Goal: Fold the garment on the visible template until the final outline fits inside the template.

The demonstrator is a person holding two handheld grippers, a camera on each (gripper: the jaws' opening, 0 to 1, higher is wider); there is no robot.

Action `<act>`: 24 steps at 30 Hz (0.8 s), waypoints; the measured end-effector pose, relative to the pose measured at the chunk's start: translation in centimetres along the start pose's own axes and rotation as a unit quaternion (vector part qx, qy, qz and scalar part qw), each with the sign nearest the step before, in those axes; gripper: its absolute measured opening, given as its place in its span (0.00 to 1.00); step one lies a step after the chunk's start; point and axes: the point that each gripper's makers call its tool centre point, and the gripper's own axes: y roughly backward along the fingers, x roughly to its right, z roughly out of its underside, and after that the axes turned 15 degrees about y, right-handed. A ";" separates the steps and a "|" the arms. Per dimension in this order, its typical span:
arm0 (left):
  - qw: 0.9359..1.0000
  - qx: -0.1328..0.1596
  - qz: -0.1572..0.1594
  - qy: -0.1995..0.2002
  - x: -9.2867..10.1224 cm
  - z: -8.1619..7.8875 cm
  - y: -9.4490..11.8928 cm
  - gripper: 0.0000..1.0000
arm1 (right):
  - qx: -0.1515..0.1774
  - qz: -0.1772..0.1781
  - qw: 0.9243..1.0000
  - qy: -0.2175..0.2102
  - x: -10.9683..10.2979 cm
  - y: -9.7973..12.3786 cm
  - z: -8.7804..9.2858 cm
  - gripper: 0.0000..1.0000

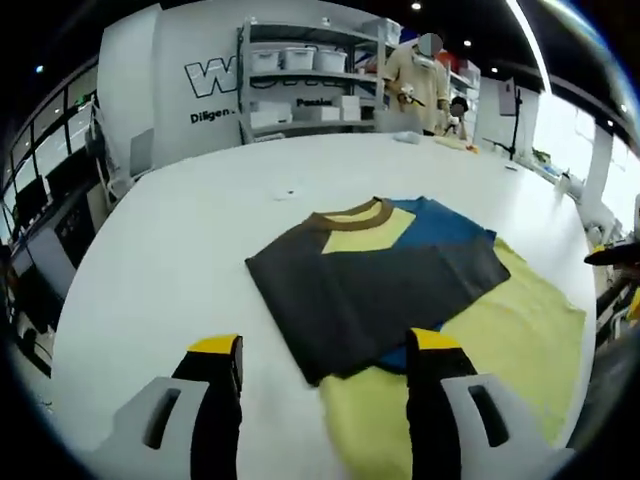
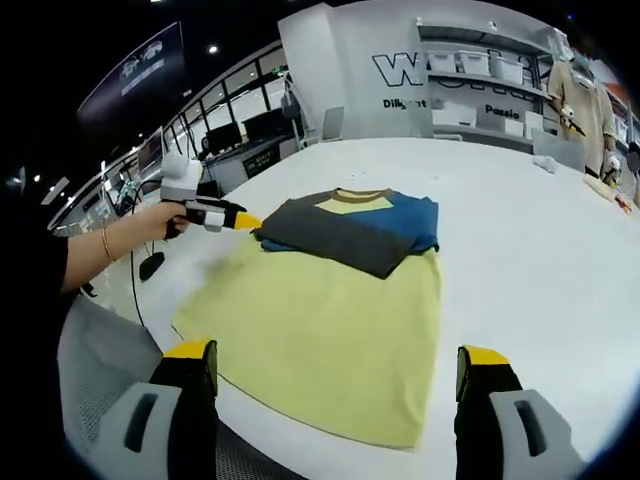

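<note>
A folded garment [image 1: 370, 270], dark grey and blue with a yellow chest and brown collar, lies on the far part of a pale yellow template [image 1: 500, 340] on the white table [image 1: 180, 250]. My left gripper [image 1: 325, 345] is open, and the garment's near corner lies just beyond its jaws. In the right gripper view the garment [image 2: 350, 230] covers the template's [image 2: 320, 320] far end. There a hand holds the left gripper [image 2: 215, 215], with a yellow fingertip [image 2: 247, 222] at the garment's left edge. My right gripper [image 2: 336, 352] is open over the template's near edge, holding nothing.
Shelves with white bins [image 1: 300, 60] and a standing person [image 1: 420, 85] are behind the table's far side. Small items [image 1: 405, 137] lie near that edge. The holder's forearm [image 2: 105, 245] reaches in from the left. The table's near edge [image 2: 120, 330] curves by the right gripper.
</note>
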 end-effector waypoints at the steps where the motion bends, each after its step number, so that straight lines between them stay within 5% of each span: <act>1: 1.000 -0.007 0.000 0.011 -0.2 0.4 0.1 0.55 | 0.000 0.001 1.000 0.000 0.0 -0.1 0.1 0.97; 12: 1.000 -0.011 0.000 0.003 -1.3 2.1 -0.1 0.25 | -0.024 0.017 1.000 -0.009 0.9 -0.6 2.1 0.87; 24: 1.000 -0.007 0.005 -0.009 -0.6 2.8 -1.2 0.07 | -0.039 0.022 0.999 -0.019 1.3 -0.9 3.5 0.81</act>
